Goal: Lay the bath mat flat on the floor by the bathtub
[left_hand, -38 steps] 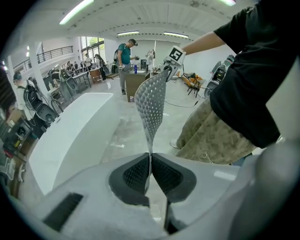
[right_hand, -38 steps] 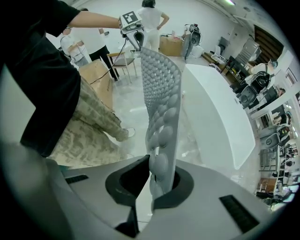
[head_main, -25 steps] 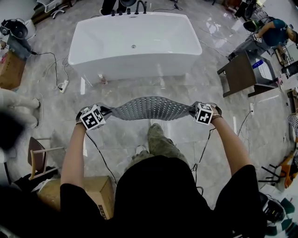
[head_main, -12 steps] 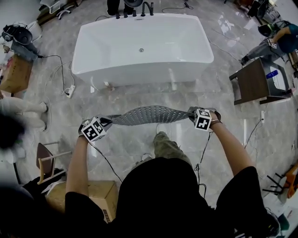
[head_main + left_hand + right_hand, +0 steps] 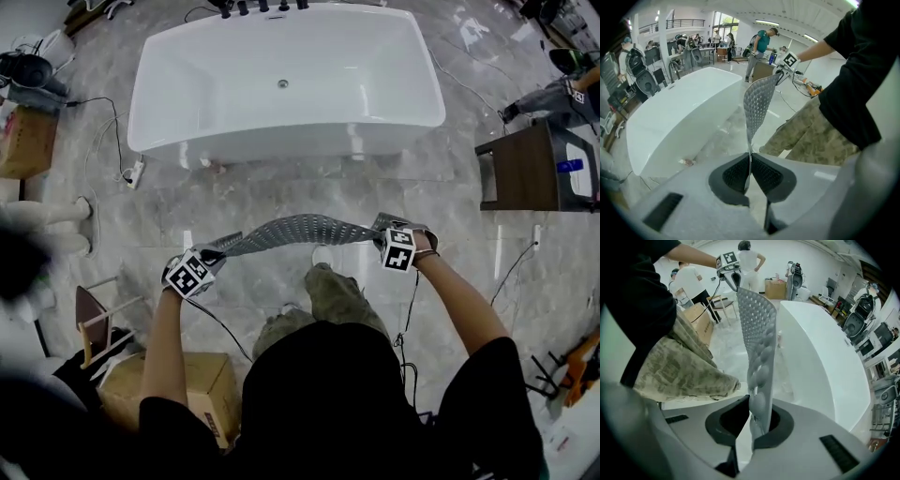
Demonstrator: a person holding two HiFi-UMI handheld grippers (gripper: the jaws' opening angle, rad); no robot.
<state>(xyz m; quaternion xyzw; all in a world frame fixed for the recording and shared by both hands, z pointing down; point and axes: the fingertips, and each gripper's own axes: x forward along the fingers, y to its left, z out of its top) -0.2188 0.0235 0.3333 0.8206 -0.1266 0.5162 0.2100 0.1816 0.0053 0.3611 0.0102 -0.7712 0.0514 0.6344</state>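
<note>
The bath mat (image 5: 295,230) is a thin, soft grey rubber sheet, long and narrow, covered with rows of small round dots. On one face it carries rounded suction cups, which show well in the right gripper view. It hangs in the air as a slightly twisted band above the glossy grey marble floor (image 5: 375,187), in front of the smooth white oval bathtub (image 5: 281,84). The left tool (image 5: 750,172) is clamped on one short end of the mat, with its ribbed dark pads pressed on the thin edge. The right tool (image 5: 752,420) is clamped on the other end. The bare left forearm (image 5: 164,347) and right forearm (image 5: 459,300) reach forward and down, well apart.
</note>
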